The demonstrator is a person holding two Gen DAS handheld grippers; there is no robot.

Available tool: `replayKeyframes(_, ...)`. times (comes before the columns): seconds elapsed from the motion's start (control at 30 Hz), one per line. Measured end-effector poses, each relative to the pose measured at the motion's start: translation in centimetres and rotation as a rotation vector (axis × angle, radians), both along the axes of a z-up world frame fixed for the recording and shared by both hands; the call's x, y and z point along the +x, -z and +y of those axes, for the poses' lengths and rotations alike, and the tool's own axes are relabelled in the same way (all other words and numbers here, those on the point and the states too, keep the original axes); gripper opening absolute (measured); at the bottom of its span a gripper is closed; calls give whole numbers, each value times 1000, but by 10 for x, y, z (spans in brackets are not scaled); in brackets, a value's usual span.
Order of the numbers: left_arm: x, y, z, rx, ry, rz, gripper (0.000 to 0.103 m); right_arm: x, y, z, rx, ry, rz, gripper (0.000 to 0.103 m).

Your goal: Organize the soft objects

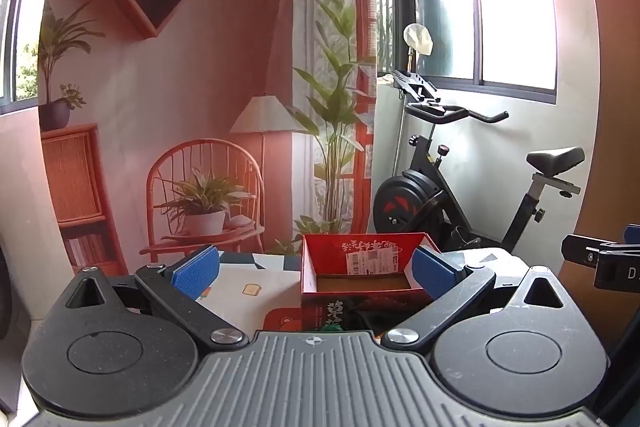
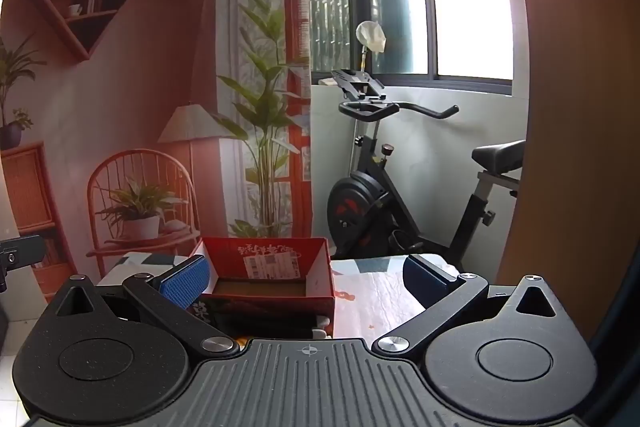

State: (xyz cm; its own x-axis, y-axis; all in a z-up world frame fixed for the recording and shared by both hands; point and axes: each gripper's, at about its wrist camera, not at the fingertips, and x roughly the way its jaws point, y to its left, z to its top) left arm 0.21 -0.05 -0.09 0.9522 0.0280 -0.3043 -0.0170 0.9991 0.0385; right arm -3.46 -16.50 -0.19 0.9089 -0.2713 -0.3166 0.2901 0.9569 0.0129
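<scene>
- Two grippers are held side by side above the near edge of a table [image 1: 240, 275], both tilted slightly down toward it
- Far left, a printed backdrop [image 1: 180, 99] hangs behind the table, showing a shelf, a lamp, a wicker chair and potted plants
- Left gripper [image 1: 316, 269] has its jaws spread wide, with nothing pressed between its blue pads [image 1: 196, 269]; the patterned tabletop shows through the gap
- Red cardboard box [image 1: 360, 279] sits on the table just ahead, open at the top, a white label stuck to its inner back wall; in the left wrist view it lies toward the right pad, and its floor looks bare brown
- Something dark lies at the foot of the box's front wall, half hidden by the gripper bodies; I cannot tell what it is
- Right gripper [image 2: 308, 277] is likewise spread wide and holds nothing; its left pad [image 2: 186, 281] stands in front of the box's left corner, and glossy tabletop fills the rest of the gap
- Black exercise bike [image 2: 400, 195] stands behind the table on the right, under a window [image 2: 460, 7]
- Far right, a brown curved panel [image 2: 568, 107] closes off the scene
</scene>
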Motion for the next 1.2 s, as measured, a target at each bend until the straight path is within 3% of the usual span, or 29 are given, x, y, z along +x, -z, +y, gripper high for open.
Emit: replayKeyframes(1.2, 1, 1, 0, 2, 2, 7, 103, 0, -1, -3, 2, 0, 3, 103)
